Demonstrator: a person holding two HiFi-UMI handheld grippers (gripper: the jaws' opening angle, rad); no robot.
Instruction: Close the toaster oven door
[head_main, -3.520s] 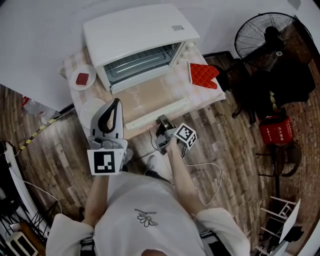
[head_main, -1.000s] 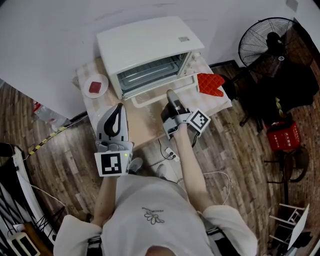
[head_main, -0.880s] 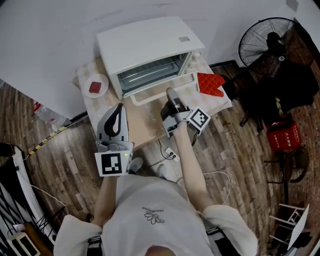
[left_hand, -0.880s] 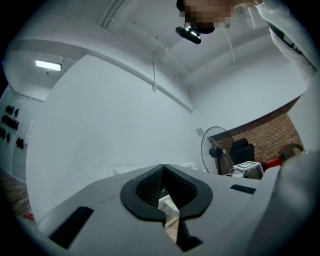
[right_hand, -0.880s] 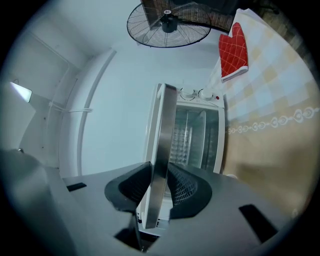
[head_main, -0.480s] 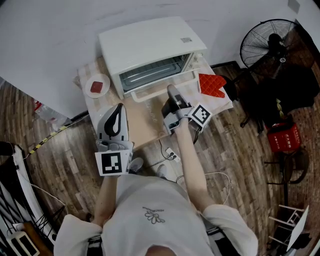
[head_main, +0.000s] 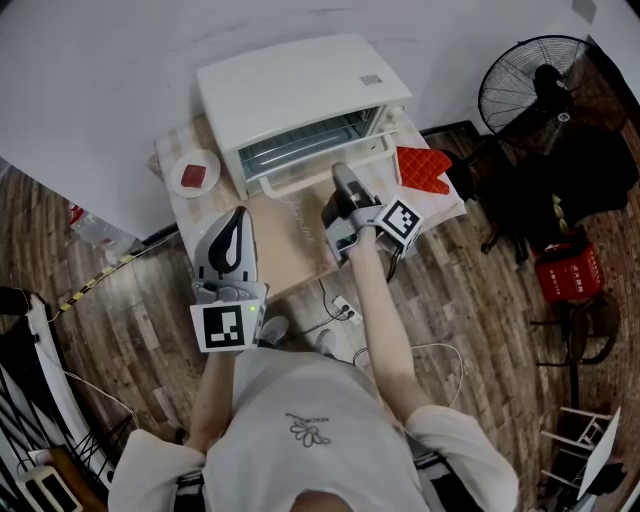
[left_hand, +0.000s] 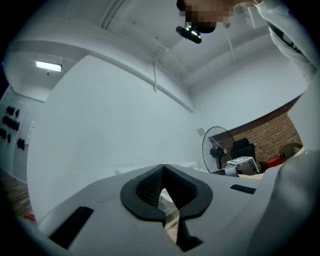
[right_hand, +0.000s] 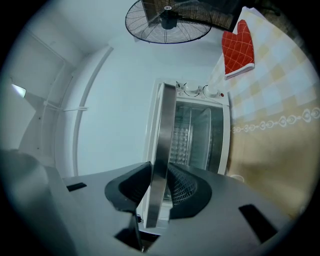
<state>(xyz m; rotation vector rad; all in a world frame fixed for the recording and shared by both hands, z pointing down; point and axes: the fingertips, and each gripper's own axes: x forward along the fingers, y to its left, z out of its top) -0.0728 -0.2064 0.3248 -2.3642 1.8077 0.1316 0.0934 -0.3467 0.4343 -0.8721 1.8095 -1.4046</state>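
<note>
The white toaster oven (head_main: 300, 85) stands at the back of the small table (head_main: 290, 245). Its glass door (head_main: 318, 170) is tilted up and partly open, with the wire rack (right_hand: 184, 142) showing behind it. My right gripper (head_main: 341, 180) is shut on the door's metal handle (right_hand: 162, 145), which runs between the two pads in the right gripper view (right_hand: 159, 192). My left gripper (head_main: 236, 216) hangs over the table's front left, apart from the oven, shut with nothing in it (left_hand: 164, 187).
A red oven mitt (head_main: 420, 166) lies right of the oven, also seen in the right gripper view (right_hand: 238, 46). A small plate with a red piece (head_main: 193, 173) sits left of the oven. A standing fan (head_main: 535, 85) and dark clutter are on the floor at the right.
The door went from lying flat open to tilted up near the oven front. My right gripper rose and moved toward the oven with the handle. The left gripper stayed put.
</note>
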